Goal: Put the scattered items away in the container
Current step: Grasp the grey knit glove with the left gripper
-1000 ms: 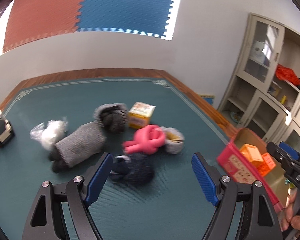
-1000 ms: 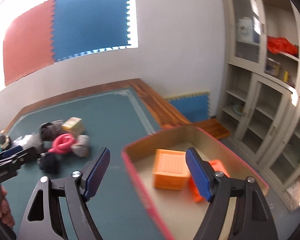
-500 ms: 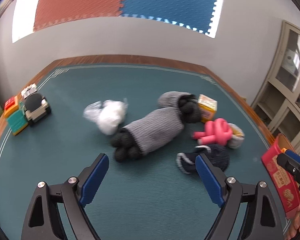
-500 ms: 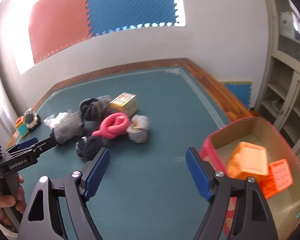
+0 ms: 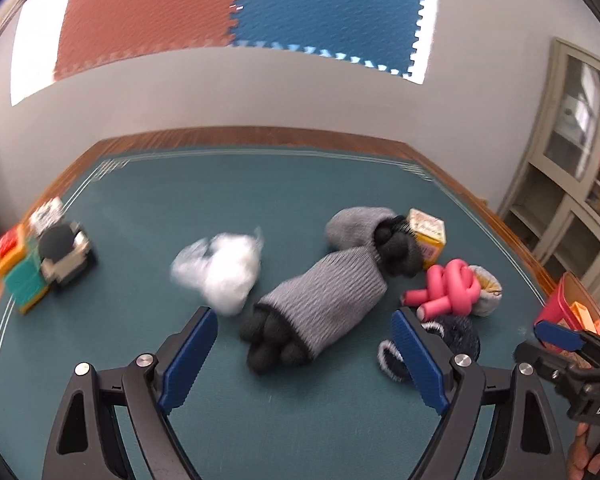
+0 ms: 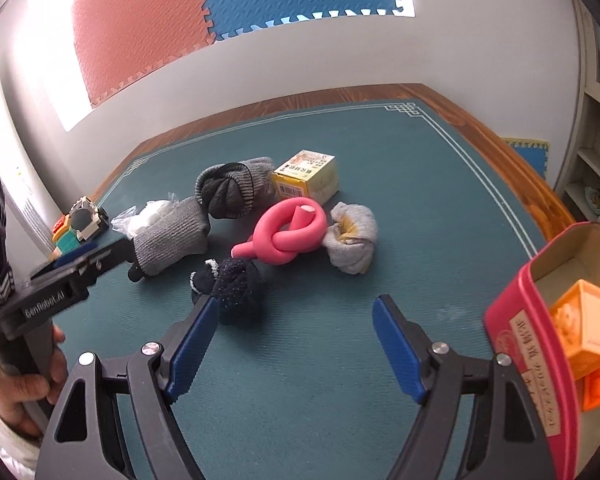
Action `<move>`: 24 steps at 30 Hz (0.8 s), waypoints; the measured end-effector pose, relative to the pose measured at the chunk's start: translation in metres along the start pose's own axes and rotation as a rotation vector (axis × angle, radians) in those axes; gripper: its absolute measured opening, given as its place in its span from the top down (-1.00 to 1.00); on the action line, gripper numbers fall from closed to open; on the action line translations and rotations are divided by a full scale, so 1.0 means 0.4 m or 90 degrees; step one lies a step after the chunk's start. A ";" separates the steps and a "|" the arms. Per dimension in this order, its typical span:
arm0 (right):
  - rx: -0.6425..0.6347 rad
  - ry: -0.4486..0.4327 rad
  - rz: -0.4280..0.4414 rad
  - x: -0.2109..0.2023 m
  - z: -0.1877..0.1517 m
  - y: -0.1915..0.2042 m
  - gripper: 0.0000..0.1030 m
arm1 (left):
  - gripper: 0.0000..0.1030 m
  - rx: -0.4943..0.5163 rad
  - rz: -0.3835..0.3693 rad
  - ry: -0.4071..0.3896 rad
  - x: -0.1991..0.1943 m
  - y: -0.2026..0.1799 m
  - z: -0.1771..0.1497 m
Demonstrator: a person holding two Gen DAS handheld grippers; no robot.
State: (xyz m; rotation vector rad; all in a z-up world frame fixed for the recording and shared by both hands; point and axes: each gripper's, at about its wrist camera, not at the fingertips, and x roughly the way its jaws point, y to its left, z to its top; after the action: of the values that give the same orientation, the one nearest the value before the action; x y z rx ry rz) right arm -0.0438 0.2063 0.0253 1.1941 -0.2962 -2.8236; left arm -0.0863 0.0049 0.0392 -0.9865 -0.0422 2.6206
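- pink-walled container (image 6: pixel 540 344) sits at your right on the green mat (image 6: pixel 420 200), open at the top, with 2 orange blocks (image 6: pixel 584 328) already inside; judged from that, you are only a little way in.
- most of the work is left: a long grey knit sleeve (image 5: pixel 328 300), a second grey knit roll (image 6: pixel 232 188), a dark navy sock ball (image 6: pixel 232 284), a knotted pink foam tube (image 6: pixel 290 236), a pale grey sock bundle (image 6: pixel 352 236), a yellow carton (image 6: pixel 306 176) and a white plastic bag (image 5: pixel 228 272) lie out on the mat.
- your left gripper (image 5: pixel 304 360) has its jaws spread wide and holds nothing; it is aimed at the near end of the long sleeve.
- your right gripper (image 6: pixel 296 344) is also spread apart and empty, with the navy sock ball just beside its left finger.
- the items sit tightly clustered, several touching, so lifting 1 may drag a neighbour.
- well apart at the far left stands a small toy pile (image 5: pixel 48 256), blurred.
- a cabinet (image 5: pixel 572 200) stands beyond the mat's right edge.
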 end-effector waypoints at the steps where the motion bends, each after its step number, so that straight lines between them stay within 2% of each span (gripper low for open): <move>1: 0.003 0.001 0.001 0.004 -0.001 -0.004 -0.59 | -0.75 0.015 -0.003 -0.001 0.007 -0.007 0.008; 8: 0.024 0.002 0.006 0.018 -0.008 -0.037 -0.59 | -0.75 0.110 -0.041 0.023 0.086 -0.060 0.034; 12: 0.031 0.004 0.009 0.027 -0.011 -0.048 -0.59 | -0.75 0.137 -0.048 0.046 0.138 -0.071 0.031; 16: 0.032 0.008 0.011 0.035 -0.015 -0.051 -0.59 | -0.73 0.137 -0.044 0.073 0.183 -0.069 0.022; 18: 0.028 0.007 0.009 0.036 -0.017 -0.048 -0.59 | -0.42 0.130 -0.027 0.087 0.197 -0.064 0.018; 24: 0.016 0.003 0.002 0.041 -0.020 -0.040 -0.59 | -0.14 0.102 -0.030 0.071 0.173 -0.046 0.012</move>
State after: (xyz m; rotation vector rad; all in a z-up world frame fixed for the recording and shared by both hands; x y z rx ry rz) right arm -0.0492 0.2185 0.0050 1.2038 -0.3331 -2.8216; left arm -0.1322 0.0450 0.0015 -1.0599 0.1676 2.4771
